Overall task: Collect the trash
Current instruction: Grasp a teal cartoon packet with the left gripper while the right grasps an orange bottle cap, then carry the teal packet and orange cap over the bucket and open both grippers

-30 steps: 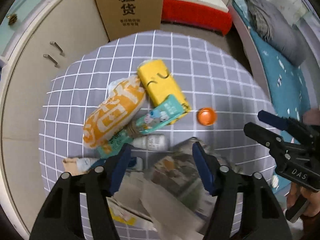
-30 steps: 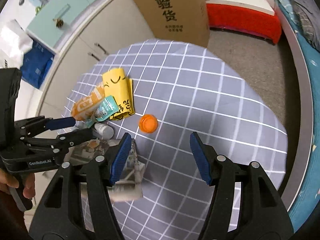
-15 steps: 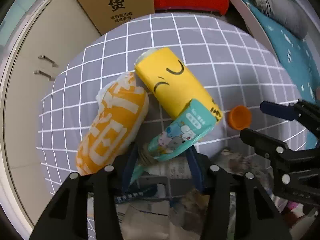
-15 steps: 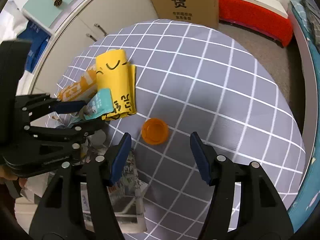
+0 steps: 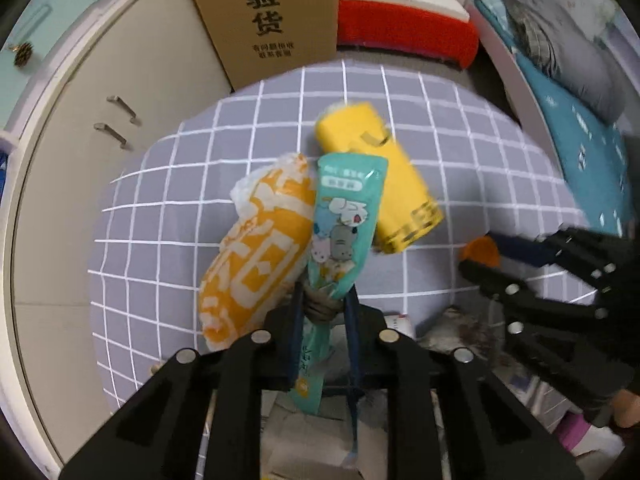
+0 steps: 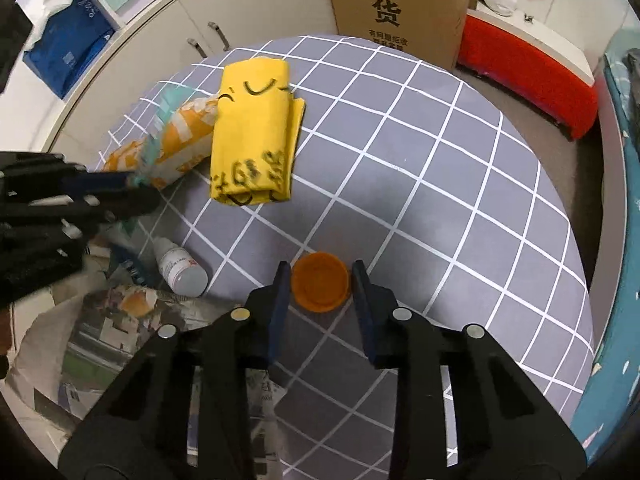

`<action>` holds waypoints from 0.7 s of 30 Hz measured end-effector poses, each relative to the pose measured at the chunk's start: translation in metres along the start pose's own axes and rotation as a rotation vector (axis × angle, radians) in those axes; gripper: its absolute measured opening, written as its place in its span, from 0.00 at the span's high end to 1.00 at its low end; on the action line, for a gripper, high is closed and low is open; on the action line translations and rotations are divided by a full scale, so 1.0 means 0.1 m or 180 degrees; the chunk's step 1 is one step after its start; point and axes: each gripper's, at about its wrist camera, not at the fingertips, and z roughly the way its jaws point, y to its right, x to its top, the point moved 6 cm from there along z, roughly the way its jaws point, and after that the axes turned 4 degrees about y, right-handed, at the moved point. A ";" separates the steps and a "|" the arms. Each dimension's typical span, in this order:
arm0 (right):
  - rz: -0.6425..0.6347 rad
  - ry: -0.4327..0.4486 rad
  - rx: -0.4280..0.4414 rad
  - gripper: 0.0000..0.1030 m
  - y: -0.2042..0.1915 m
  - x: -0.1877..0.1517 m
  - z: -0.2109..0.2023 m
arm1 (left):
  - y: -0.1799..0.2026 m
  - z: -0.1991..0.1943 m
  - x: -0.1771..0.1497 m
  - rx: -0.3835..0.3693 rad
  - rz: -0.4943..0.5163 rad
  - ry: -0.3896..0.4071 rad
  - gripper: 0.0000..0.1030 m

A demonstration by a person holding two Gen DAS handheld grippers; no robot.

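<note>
only the right wrist view shows the small white bottle

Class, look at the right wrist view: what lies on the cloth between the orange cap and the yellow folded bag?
Nothing. Between the orange cap and the yellow folded bag the right wrist view shows only bare checked cloth; the small white bottle lies off to the left.

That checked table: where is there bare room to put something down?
The far and right cloth, beyond the orange cap and right of the yellow pack, is bare. The near left is crowded: orange bag, small bottle, newspaper.
</note>
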 end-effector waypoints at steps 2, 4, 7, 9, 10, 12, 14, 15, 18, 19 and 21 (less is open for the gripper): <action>0.0071 0.0043 0.0081 0.71 0.04 -0.02 -0.04 | 0.00 -0.13 0.03 -0.0060 -0.0087 0.0090 0.82; 0.0128 0.0083 0.0162 0.71 0.08 -0.03 -0.10 | 0.01 -0.24 0.06 -0.0082 -0.0139 0.0164 0.83; 0.0319 0.0175 0.0333 0.71 0.20 -0.05 -0.26 | 0.11 -0.50 0.11 -0.0147 -0.0195 0.0290 0.83; 0.0499 0.0244 0.0454 0.71 0.32 -0.06 -0.38 | 0.21 -0.68 0.15 -0.0113 -0.0161 0.0396 0.83; 0.0567 0.0275 0.0502 0.71 0.38 -0.07 -0.44 | 0.25 -0.75 0.18 -0.0084 -0.0153 0.0445 0.83; 0.0692 0.0335 0.0588 0.71 0.51 -0.11 -0.55 | 0.42 -0.92 0.24 -0.0077 -0.0136 0.0556 0.83; 0.0816 0.0397 0.0679 0.71 0.69 -0.16 -0.69 | 0.63 -1.05 0.32 -0.0043 -0.0111 0.0627 0.83; 0.0859 0.0401 0.0720 0.71 0.73 -0.19 -0.73 | 0.73 -1.09 0.36 -0.0067 -0.0080 0.0629 0.83; 0.1017 0.0458 0.0804 0.70 1.01 -0.30 -0.90 | 1.14 -1.14 0.45 -0.0128 0.0026 0.0603 0.83; 0.1043 0.0474 0.0812 0.70 1.09 -0.32 -0.94 | 1.25 -1.14 0.46 -0.0166 0.0054 0.0602 0.83; 0.1126 0.0515 0.0839 0.70 1.28 -0.42 -1.06 | 1.62 -1.14 0.50 -0.0298 0.0141 0.0586 0.83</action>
